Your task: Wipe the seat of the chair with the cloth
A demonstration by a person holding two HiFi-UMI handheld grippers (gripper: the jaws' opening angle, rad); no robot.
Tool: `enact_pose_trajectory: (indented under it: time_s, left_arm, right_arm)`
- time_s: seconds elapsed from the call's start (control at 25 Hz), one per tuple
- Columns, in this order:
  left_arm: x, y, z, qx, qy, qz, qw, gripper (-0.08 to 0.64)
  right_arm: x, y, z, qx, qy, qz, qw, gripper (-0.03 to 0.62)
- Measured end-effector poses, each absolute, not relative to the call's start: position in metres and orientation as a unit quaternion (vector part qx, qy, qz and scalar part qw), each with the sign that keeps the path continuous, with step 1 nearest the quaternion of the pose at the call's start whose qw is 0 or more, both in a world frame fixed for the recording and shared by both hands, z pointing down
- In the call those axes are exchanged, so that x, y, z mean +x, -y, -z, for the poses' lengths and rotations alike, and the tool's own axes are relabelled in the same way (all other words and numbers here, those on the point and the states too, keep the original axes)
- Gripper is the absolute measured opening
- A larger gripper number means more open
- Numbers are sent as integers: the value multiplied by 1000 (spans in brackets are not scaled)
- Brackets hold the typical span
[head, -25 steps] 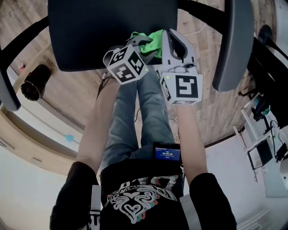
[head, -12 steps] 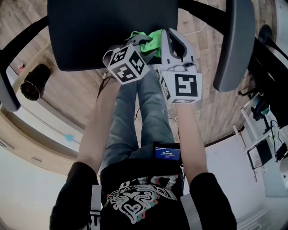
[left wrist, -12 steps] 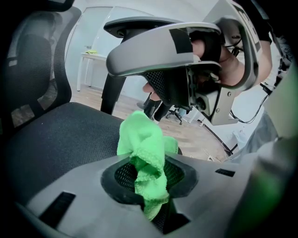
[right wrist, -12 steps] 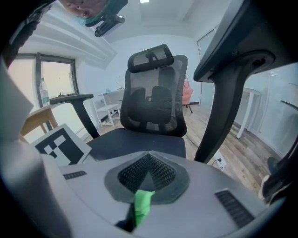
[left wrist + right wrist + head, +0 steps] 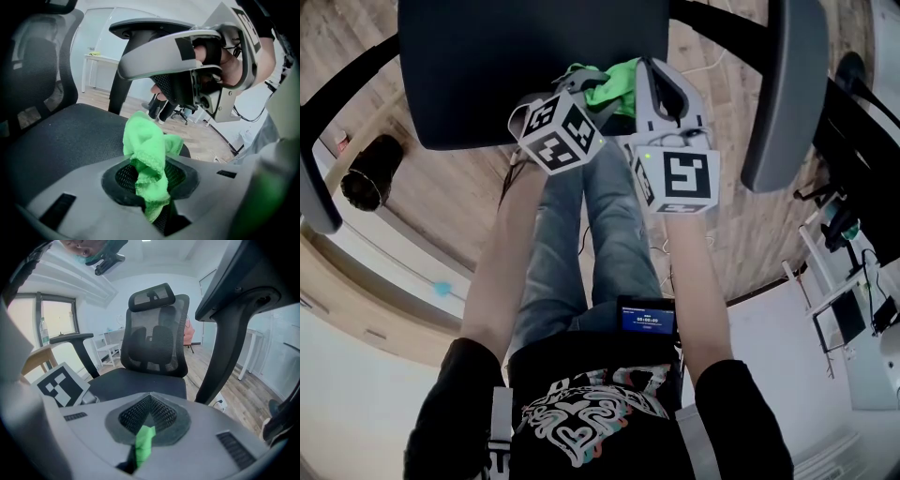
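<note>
The person is standing at the front edge of the black chair seat [image 5: 516, 66], leaning both tools in over it. The left gripper [image 5: 152, 201] is clamping its jaws on the green cloth [image 5: 146, 145], which is bunching up above them. The right gripper [image 5: 140, 451] is pinching a small fold of the same cloth, jaws closed on it. The cloth is hanging over the seat near its front right corner; whether it is touching the fabric I cannot tell. Grey armrests [image 5: 787, 94] are flanking the seat, the mesh backrest [image 5: 154, 341] is rising behind, and pale wooden floor [image 5: 441, 197] is showing underneath. A white table [image 5: 101, 58] is standing by the far wall.
</note>
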State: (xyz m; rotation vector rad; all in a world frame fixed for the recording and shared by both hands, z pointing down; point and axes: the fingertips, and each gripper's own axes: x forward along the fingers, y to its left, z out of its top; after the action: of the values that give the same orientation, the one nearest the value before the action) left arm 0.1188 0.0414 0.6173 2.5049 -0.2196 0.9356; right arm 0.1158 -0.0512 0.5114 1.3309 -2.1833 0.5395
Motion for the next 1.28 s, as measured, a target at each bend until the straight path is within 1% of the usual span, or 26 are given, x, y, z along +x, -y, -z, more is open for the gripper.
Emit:
enact_pose_trajectory:
  time_s: [0.16, 0.32, 0.44, 0.52, 0.6, 0.76, 1.0, 1.28]
  left_arm:
    - [92, -18, -629, 894, 142, -362, 222, 87]
    - [41, 11, -643, 871, 205, -381, 233, 87]
    - [2, 27, -646, 856, 234, -402, 226, 87]
    - [-20, 33, -649, 847, 250, -410, 229, 87]
    - [-39, 36, -651, 840, 265, -412, 234, 87]
    - [-60, 37, -650, 830, 280, -422, 235, 87]
    - [-95, 39, -649, 811, 322, -420, 250, 87]
    - [-133, 37, -646, 789, 357, -433, 251, 87]
  right_arm:
    - [115, 51, -512, 490, 807, -197, 263, 0]
    - [114, 52, -512, 490, 808, -195, 262, 0]
    - [114, 51, -511, 486, 809, -198, 265, 0]
    - [113, 48, -514, 482, 806, -206, 274, 0]
    - [109, 52, -515, 481, 810, -200, 269, 0]
    - [104, 60, -513, 479, 816, -190, 260, 0]
    - [95, 63, -511, 468, 823, -186, 263, 0]
    - [92, 57, -514, 463, 822, -193, 271, 0]
